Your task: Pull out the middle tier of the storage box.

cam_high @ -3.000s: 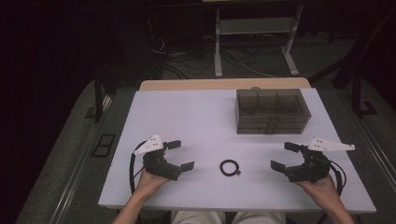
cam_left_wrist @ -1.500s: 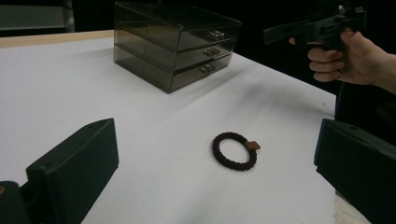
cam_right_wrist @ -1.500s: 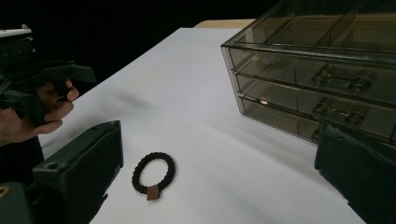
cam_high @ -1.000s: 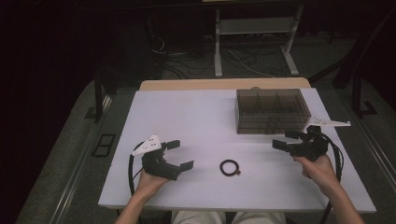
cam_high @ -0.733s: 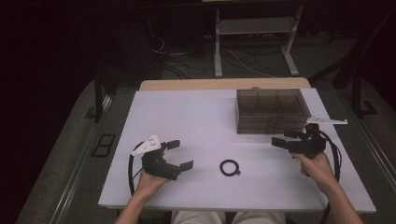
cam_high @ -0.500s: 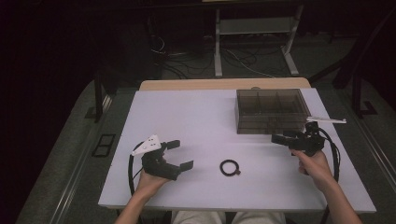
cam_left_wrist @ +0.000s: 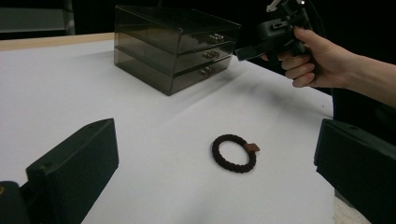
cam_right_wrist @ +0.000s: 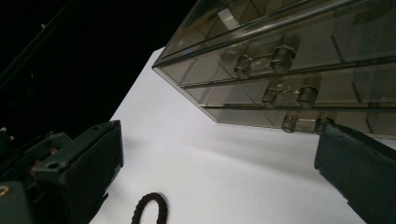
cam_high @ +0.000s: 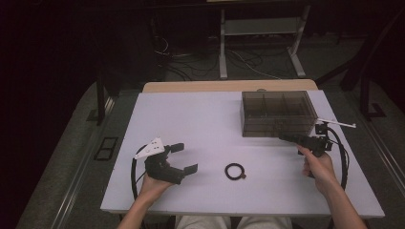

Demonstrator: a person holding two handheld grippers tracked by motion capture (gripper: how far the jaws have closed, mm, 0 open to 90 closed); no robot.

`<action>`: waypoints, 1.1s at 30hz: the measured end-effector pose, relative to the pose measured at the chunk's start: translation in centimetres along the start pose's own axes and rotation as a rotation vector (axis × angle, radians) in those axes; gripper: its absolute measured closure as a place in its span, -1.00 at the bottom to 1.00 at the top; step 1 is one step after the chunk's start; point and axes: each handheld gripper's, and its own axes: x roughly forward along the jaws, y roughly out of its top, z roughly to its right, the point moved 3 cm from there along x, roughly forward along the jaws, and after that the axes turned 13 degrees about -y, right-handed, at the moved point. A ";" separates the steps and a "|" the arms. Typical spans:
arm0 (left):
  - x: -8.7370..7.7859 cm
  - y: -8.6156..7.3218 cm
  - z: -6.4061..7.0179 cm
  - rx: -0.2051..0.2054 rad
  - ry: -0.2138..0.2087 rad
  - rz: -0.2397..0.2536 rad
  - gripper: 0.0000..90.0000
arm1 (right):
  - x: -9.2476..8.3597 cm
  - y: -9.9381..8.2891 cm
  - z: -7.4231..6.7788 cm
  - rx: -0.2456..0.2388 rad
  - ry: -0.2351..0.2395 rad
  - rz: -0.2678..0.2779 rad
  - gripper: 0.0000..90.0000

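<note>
A dark hair tie [cam_high: 235, 171] with a small brown tag lies flat on the white table [cam_high: 200, 119], between my two grippers. My left gripper [cam_high: 185, 157] rests open near the front left, its jaws pointing right at the hair tie [cam_left_wrist: 233, 153]. At the back right stands a smoky clear box of three drawers [cam_high: 277, 112]. My right gripper [cam_high: 285, 138] is turned on its side, open and empty. It points at the drawer fronts [cam_right_wrist: 289, 60] from just short of the lowest handle [cam_right_wrist: 303, 123]. All three drawers look closed.
The right hand and its gripper [cam_left_wrist: 261, 42] hover beside the drawer box [cam_left_wrist: 175, 44]. Cables trail from both grippers toward the table's front edge. A wooden strip [cam_high: 229, 86] borders the far edge. Beyond it are a dark floor, cables and a metal stand.
My right gripper has moved from near the front right edge forward to the drawer box front and rolled onto its side. The left gripper and hair tie have stayed put.
</note>
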 end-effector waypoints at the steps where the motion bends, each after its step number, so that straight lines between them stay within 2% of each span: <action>1: 0.0 0.0 0.0 0.000 0.000 0.000 -1.00 | 0.0 0.0 0.0 0.008 -0.003 -0.006 -0.99; 13: 0.0 0.0 -0.1 -0.001 0.004 0.005 -1.00 | 0.8 0.0 0.5 0.126 0.014 -0.018 -0.99; 18: 0.0 0.1 -0.1 0.002 0.002 0.005 -1.00 | 1.0 0.0 0.8 0.200 0.008 -0.019 -0.98; 20: 0.1 0.1 -0.1 0.001 0.002 0.005 -1.00 | 1.1 0.0 1.1 0.246 0.013 -0.005 -0.98; 22: 0.1 0.1 -0.1 0.001 0.001 0.005 -1.00 | 1.1 0.0 1.3 0.259 0.006 0.005 -0.98; 24: 0.1 0.1 -0.1 0.001 0.001 0.005 -1.00 | 1.1 -0.1 1.4 0.266 0.032 0.019 -0.76; 25: 0.0 0.1 -0.1 0.001 0.002 0.005 -1.00 | 1.1 -0.2 1.5 0.276 0.042 0.027 -0.73; 33: 0.1 0.1 -0.2 0.004 0.001 0.003 -1.00 | 1.3 -0.3 2.0 0.307 0.022 0.040 -0.68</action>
